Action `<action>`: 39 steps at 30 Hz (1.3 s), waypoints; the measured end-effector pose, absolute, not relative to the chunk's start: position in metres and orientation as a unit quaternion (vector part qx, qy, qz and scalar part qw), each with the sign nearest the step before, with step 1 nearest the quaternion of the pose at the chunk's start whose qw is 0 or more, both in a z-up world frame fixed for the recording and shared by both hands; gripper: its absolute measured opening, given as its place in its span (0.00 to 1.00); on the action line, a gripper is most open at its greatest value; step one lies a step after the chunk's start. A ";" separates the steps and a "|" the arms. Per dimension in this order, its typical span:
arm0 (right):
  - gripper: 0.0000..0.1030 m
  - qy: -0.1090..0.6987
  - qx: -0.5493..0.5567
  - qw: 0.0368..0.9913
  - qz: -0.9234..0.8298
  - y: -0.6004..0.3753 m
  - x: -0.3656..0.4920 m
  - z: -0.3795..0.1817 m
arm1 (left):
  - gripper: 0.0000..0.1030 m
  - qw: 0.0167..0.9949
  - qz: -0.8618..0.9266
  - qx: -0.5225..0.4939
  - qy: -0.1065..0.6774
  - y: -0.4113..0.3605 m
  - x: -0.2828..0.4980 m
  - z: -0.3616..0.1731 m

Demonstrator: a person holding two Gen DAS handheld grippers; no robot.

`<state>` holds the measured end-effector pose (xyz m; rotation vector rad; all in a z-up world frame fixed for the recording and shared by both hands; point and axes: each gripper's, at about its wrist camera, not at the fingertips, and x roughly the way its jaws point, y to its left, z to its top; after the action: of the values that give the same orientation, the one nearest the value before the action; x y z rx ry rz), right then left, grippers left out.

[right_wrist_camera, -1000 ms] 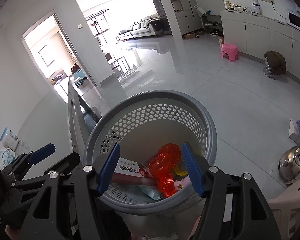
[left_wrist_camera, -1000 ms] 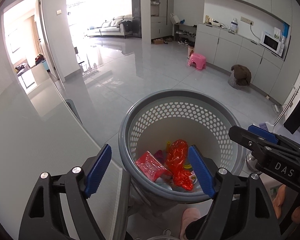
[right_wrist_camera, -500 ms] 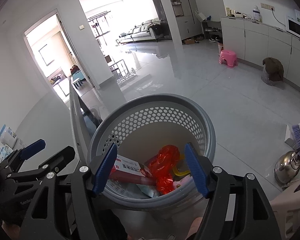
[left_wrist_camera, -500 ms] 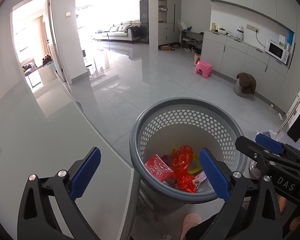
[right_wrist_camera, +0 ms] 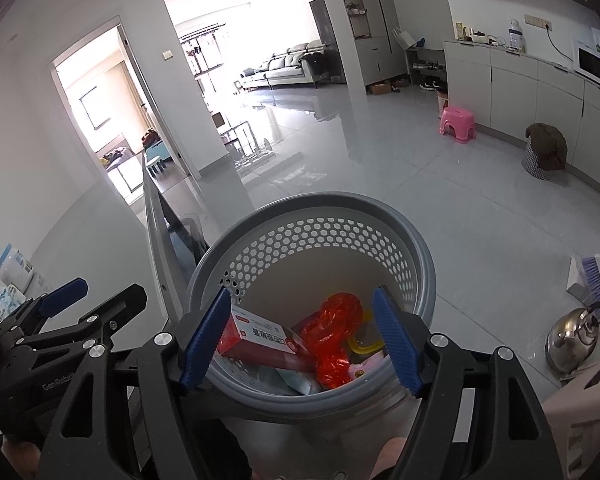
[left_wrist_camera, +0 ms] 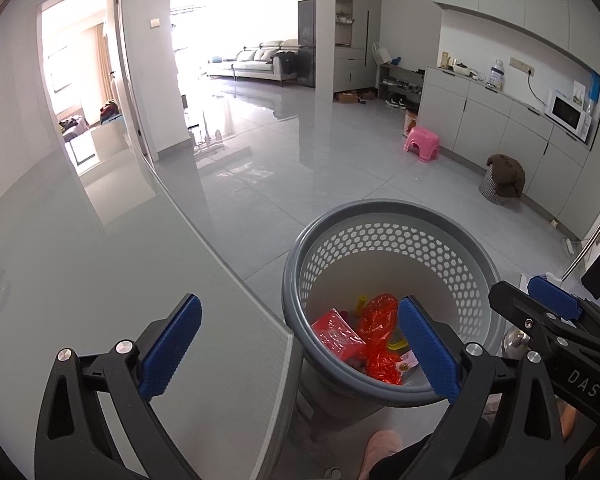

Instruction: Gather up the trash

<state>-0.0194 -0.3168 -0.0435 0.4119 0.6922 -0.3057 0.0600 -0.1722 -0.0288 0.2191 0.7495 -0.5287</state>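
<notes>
Holding both grippers over the grey perforated basket [right_wrist_camera: 312, 236], we have let go: the left gripper [left_wrist_camera: 300, 348] gapes fully, nothing between its blue pads, and the right gripper [right_wrist_camera: 300, 340] has just been widening, also unladen. Trash lies at the basket's bottom: a red-and-white box [right_wrist_camera: 260, 336] at 9 o'clock, a crumpled red bag [right_wrist_camera: 336, 336] at centre. We judge the risk small: a low gripper could clip the rim and tip the basket. "DAS" and "GenRobot" mark the grippers; the box's print is unreadable.
</notes>
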 end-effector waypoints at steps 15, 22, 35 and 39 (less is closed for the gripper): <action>0.69 0.334 0.193 0.911 -0.146 -0.316 -0.020 -0.039 | 0.94 0.895 -0.246 0.099 0.358 -0.162 0.062 -0.025; 0.69 0.334 0.193 0.911 -0.146 -0.316 -0.020 -0.039 | 0.94 0.896 -0.245 0.099 0.358 -0.162 0.062 -0.024; 0.69 0.335 0.192 0.911 -0.144 -0.315 -0.020 -0.040 | 0.94 0.899 -0.241 0.101 0.353 -0.160 0.061 -0.021; 0.69 0.334 0.192 0.912 -0.144 -0.315 -0.020 -0.040 | 0.94 0.899 -0.243 0.103 0.350 -0.160 0.062 -0.021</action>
<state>-0.0198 -0.3152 -0.0395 0.3963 0.6881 -0.2967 0.0622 -0.1595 -0.0210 0.2140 0.7254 -0.5022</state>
